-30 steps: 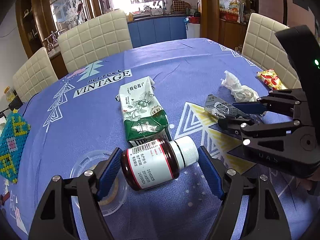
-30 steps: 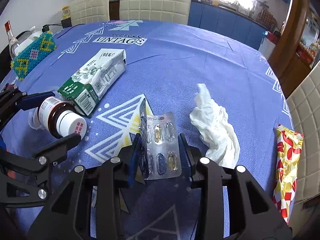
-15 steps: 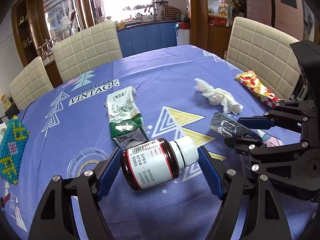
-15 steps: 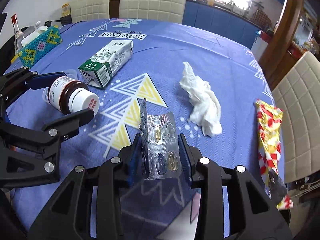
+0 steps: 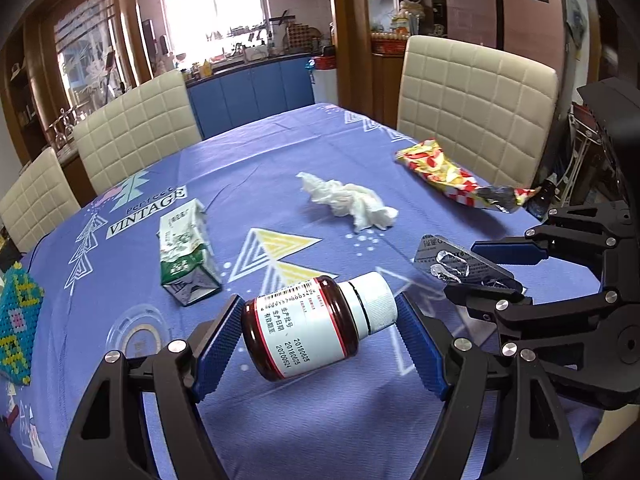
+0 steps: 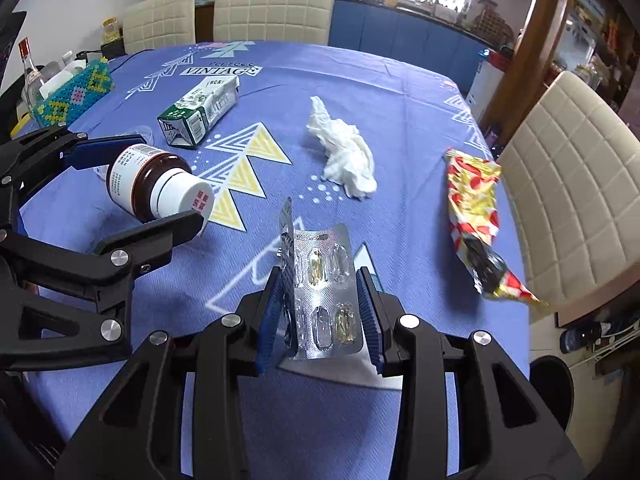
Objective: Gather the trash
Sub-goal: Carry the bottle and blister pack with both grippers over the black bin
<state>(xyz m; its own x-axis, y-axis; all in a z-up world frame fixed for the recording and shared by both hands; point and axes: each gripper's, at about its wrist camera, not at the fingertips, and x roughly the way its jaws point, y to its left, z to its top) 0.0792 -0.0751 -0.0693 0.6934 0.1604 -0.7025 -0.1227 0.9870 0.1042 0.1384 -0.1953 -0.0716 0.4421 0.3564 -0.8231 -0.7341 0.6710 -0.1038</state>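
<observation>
Gripping a brown pill bottle [image 5: 316,326] end to end, the left tool [image 5: 320,320] holds it above the tabletop [image 5: 260,160]; the right tool [image 6: 320,296] pinches a blister pack [image 6: 324,288], both apparently bound for disposal while tissue [image 6: 344,152], carton [image 6: 200,110] and wrapper [image 6: 476,216] wait.

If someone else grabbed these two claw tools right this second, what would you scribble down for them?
Left gripper: clamped end to end on the brown pill bottle, lifted off the table.
Right gripper: shut on the blister pack of capsules, also off the table.
On the blue tablecloth: the green-and-white carton on its side, the crumpled tissue, and the red-and-yellow snack wrapper at the edge by the chair.
Done: two items picked up.
Left: drop both off (no bin in view), then collect the carton, tissue and wrapper.
</observation>
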